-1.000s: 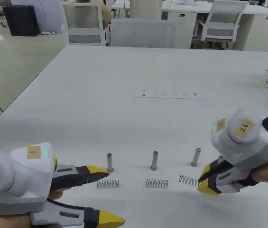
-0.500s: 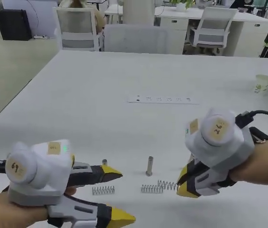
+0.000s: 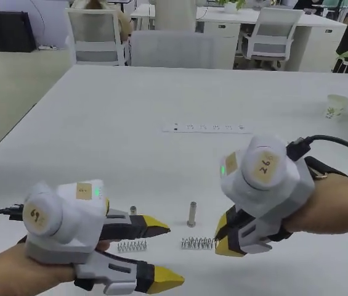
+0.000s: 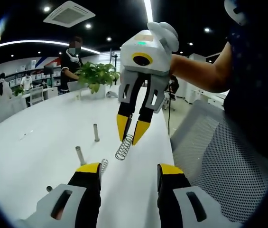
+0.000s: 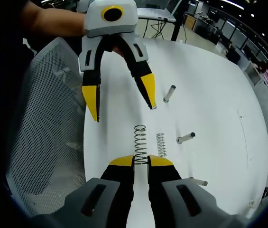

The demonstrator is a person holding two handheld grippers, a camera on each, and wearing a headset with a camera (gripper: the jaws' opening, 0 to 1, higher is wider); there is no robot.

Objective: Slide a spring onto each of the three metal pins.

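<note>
Holding 1 spring, pins unloaded
Right gripper is clamped on the spring; 3 pins stand bare around its 2 o'clock. Next, likely: upend the spring over a pin. Left gripper, jaws apart, sits at 12; worktop edge close at 9, open room past the pins.

bare table beyond the middle pin; left gripper seemingly crowds the leftmost pin.
</note>
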